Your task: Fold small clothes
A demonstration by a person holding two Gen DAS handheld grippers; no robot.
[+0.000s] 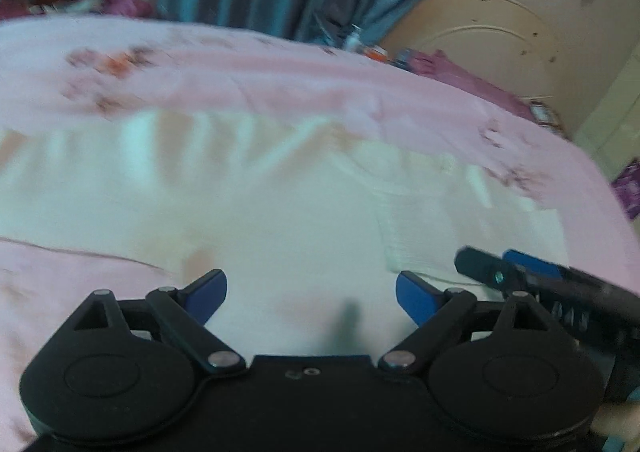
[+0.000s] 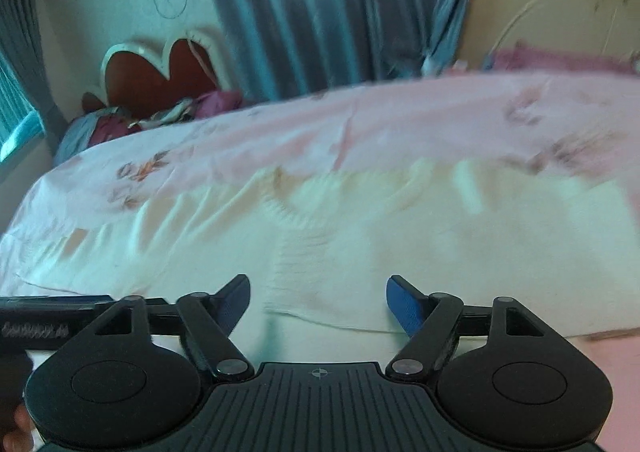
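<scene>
Two grippers hang nearest, left gripper (image 1: 311, 294) and right gripper (image 2: 318, 304), jaws spread wide with nothing between them. Just beyond lies a white garment (image 1: 280, 212) (blurred) flat on the pink bed (image 1: 280, 68). Blue curtains (image 2: 328, 4) hang farthest.

Big bed with a soft pink flowered sheet (image 1: 320, 84) (image 2: 400, 112). On top, flat and wrinkly, a white cloth garment (image 1: 280, 204) (image 2: 360, 236).

Dim, motion blur, fisheye-warped edges.
</scene>
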